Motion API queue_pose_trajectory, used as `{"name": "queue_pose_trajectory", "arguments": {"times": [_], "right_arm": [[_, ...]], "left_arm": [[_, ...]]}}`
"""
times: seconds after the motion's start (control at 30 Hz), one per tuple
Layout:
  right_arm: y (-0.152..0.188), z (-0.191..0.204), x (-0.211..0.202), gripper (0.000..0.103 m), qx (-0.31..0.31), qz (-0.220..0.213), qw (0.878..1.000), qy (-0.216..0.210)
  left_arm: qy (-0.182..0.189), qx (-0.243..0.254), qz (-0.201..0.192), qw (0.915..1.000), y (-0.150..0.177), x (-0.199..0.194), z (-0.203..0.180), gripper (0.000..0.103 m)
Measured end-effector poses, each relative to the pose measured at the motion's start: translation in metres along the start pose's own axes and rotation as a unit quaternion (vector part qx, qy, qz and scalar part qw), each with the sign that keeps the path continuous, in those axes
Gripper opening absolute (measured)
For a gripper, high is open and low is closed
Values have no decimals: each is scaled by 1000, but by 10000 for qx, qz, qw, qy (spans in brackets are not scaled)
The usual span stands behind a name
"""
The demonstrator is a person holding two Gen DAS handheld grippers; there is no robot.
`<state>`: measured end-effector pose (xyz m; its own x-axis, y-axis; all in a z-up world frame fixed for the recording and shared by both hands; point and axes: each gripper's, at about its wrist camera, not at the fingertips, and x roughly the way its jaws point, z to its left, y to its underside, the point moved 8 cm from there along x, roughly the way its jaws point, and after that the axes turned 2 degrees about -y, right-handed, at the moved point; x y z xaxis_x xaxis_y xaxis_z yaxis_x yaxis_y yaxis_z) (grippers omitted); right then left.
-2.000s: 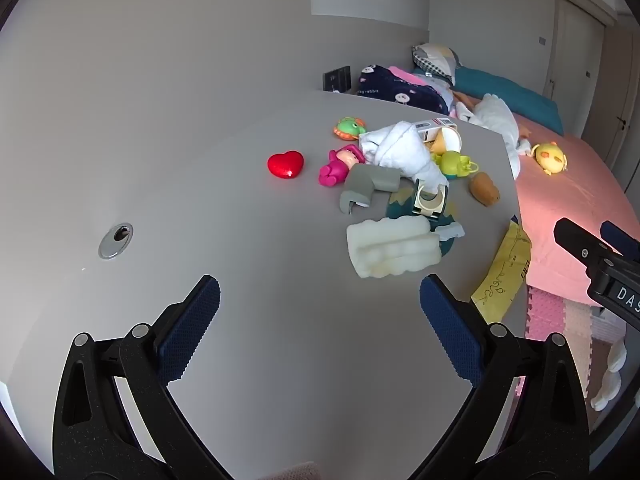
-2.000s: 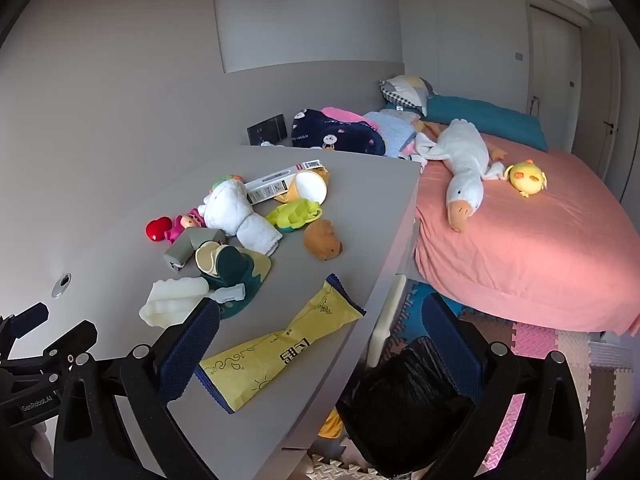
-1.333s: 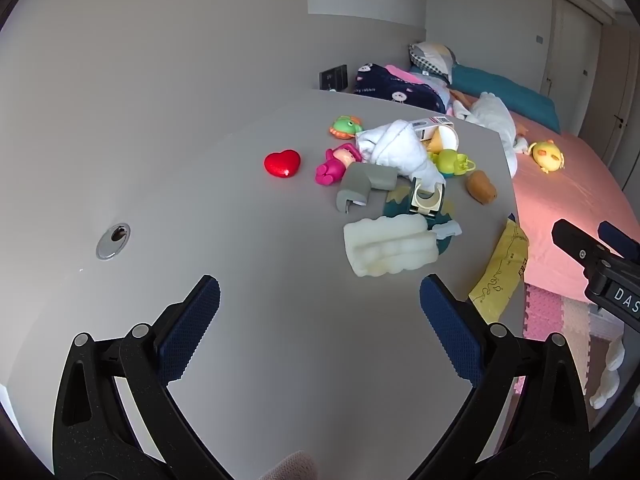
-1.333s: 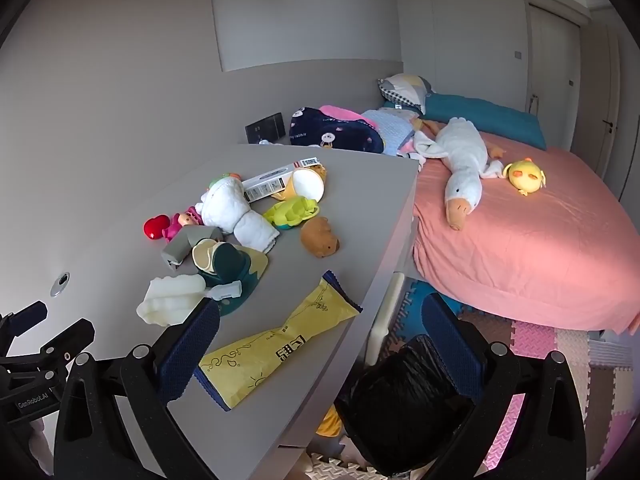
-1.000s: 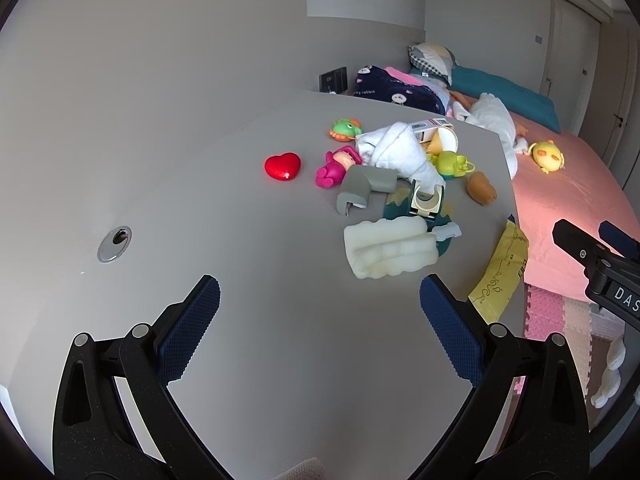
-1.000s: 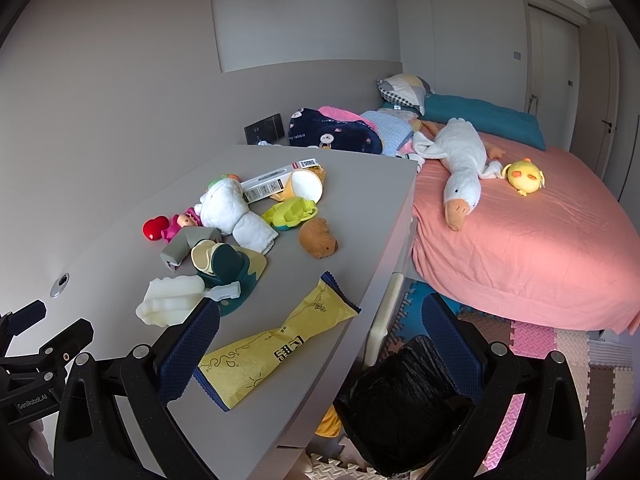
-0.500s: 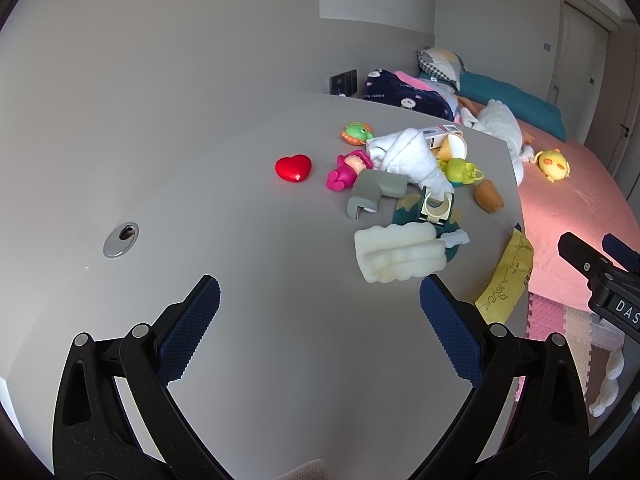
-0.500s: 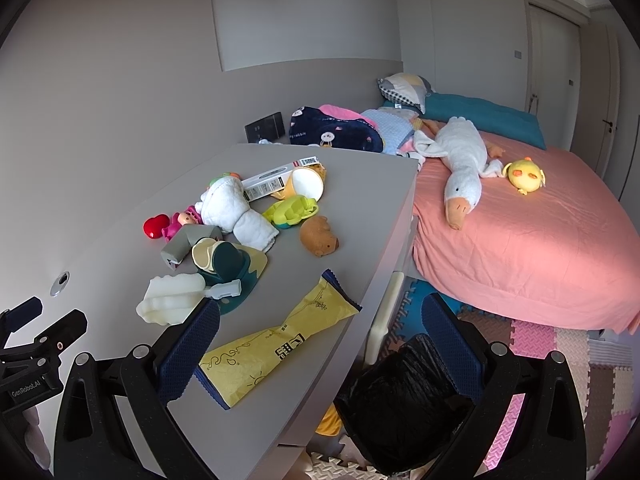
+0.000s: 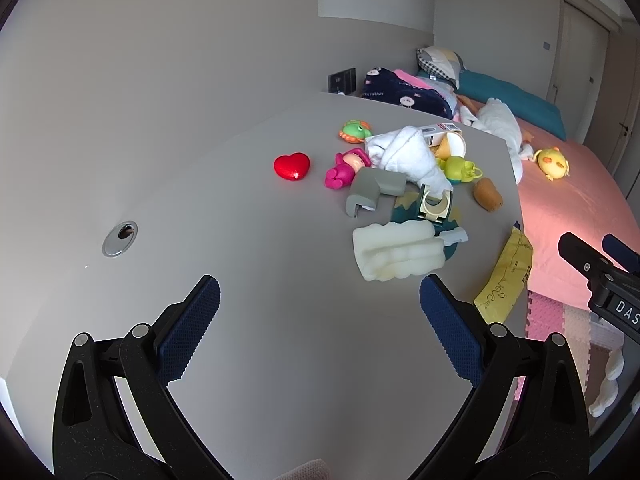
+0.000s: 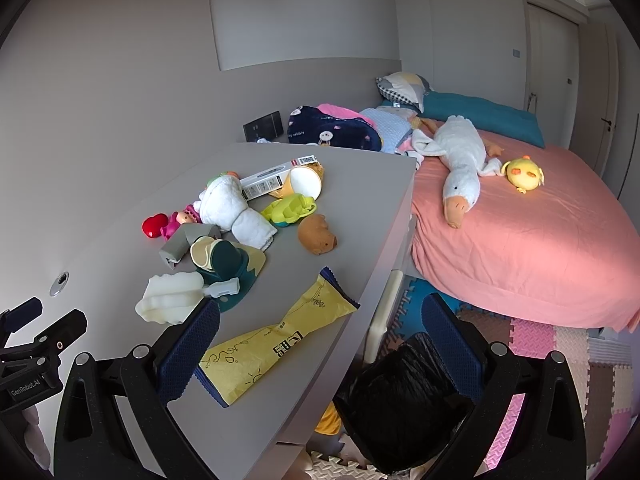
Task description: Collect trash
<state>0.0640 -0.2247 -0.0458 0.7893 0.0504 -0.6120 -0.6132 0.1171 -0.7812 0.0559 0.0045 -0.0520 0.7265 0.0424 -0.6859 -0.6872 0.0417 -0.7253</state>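
A yellow snack wrapper (image 10: 276, 340) lies flat near the grey table's (image 10: 360, 184) front right edge; it also shows in the left wrist view (image 9: 506, 276). A cream foam piece (image 9: 396, 252) (image 10: 170, 300), a paper cup (image 10: 304, 182), a long white box (image 10: 272, 176) and a white cloth (image 10: 232, 212) lie among toys in the table's middle. A black trash bag (image 10: 404, 396) sits on the floor below the table edge. My left gripper (image 9: 320, 308) is open and empty, short of the foam. My right gripper (image 10: 320, 332) is open and empty above the wrapper and the bag.
Toys lie on the table: a red heart (image 9: 292, 166), a pink doll (image 9: 344, 168), a green toy (image 10: 290, 208), a brown toy (image 10: 318, 234). A metal grommet (image 9: 119, 236) sits at the left. A pink bed (image 10: 540, 232) with a plush goose (image 10: 460, 160) stands at the right.
The left gripper view has shifted slightly, so the table items sit a little further right and lower. The right gripper has barely moved. Both stay open.
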Motion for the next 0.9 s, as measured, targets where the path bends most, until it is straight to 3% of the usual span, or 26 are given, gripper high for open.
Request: {"name": "queue_pose_trajectory", "arguments": {"times": [0.37, 0.77, 0.9], "right_arm": [[1, 0, 0, 100, 17, 23, 10000, -32], [23, 15, 18, 100, 275, 559, 9964, -574], [28, 18, 33, 93, 435, 764, 9935, -720]], "left_arm": [[-9, -1, 3, 10000, 0, 0, 0, 97], [-64, -18, 71, 10000, 3, 6, 5, 97], [-73, -69, 142, 9998, 3, 12, 10, 97]]}}
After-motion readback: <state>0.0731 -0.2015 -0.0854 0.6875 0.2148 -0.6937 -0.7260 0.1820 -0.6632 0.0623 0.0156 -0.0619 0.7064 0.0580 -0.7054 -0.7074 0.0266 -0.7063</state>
